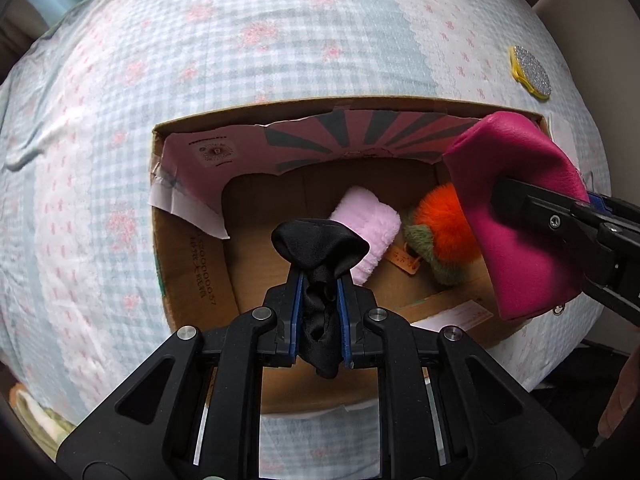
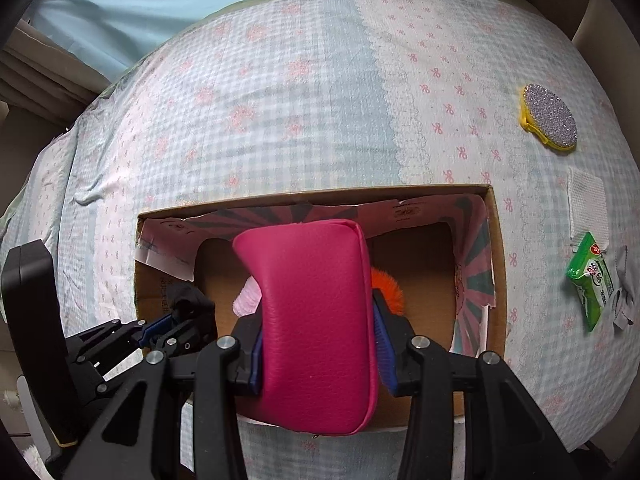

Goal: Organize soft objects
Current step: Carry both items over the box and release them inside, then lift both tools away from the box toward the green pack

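An open cardboard box (image 1: pixel 192 276) (image 2: pixel 496 240) lies on the bed. Inside it are a pale pink fluffy roll (image 1: pixel 370 224) (image 2: pixel 246 298) and an orange and green plush toy (image 1: pixel 440 228) (image 2: pixel 386 284). My left gripper (image 1: pixel 319 280) (image 2: pixel 180 320) is shut on a black satin cloth (image 1: pixel 320 252) and holds it above the box. My right gripper (image 2: pixel 318 344) (image 1: pixel 504 196) is shut on a magenta leather pouch (image 2: pixel 316 320) (image 1: pixel 516 216) and holds it over the box's right side.
The bed has a blue and pink patterned sheet (image 1: pixel 240 40) (image 2: pixel 280 100). A yellow pad with a glittery top (image 1: pixel 530 72) (image 2: pixel 550 120), a white mesh square (image 2: pixel 586 204) and a green packet (image 2: pixel 592 284) lie right of the box.
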The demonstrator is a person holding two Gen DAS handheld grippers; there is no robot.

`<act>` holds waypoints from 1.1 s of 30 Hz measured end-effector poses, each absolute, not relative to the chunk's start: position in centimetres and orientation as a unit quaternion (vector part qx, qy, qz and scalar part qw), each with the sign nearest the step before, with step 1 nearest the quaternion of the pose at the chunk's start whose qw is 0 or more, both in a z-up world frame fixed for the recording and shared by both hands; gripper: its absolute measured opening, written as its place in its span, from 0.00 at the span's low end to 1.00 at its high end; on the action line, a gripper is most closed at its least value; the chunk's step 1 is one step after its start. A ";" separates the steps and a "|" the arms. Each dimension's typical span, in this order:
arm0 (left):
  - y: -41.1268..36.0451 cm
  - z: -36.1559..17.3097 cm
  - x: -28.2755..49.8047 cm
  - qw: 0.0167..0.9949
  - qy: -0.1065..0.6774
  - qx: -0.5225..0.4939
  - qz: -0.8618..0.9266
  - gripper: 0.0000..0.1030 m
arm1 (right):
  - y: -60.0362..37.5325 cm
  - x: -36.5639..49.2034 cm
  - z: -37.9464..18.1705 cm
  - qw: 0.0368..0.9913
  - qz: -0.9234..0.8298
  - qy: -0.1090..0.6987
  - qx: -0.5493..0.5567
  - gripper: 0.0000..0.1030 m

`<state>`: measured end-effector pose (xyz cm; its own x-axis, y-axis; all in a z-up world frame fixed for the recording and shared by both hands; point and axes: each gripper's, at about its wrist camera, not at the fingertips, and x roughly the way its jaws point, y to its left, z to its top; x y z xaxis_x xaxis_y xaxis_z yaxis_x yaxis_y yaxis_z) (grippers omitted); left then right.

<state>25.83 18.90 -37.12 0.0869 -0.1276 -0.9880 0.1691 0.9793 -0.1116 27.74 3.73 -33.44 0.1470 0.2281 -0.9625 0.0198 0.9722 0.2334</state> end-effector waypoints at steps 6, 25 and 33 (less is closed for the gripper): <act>18.5 -36.9 25.3 0.750 0.649 0.054 -0.115 1.00 | 3.2 29.2 -35.0 0.743 0.073 0.649 0.146 1.00; 20.4 -32.7 23.6 0.776 0.623 0.016 -0.095 1.00 | 3.2 26.7 -31.8 0.771 0.077 0.624 0.099 1.00; 21.3 -24.7 19.9 0.828 0.557 0.002 -0.070 1.00 | 2.5 22.5 -23.7 0.820 0.078 0.562 0.067 1.00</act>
<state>19.86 21.25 -24.70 0.3700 -0.1134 -0.9221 0.1185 0.9902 -0.0742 22.53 2.54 -23.74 0.3553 0.2026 -0.9125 -0.0524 0.9790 0.1970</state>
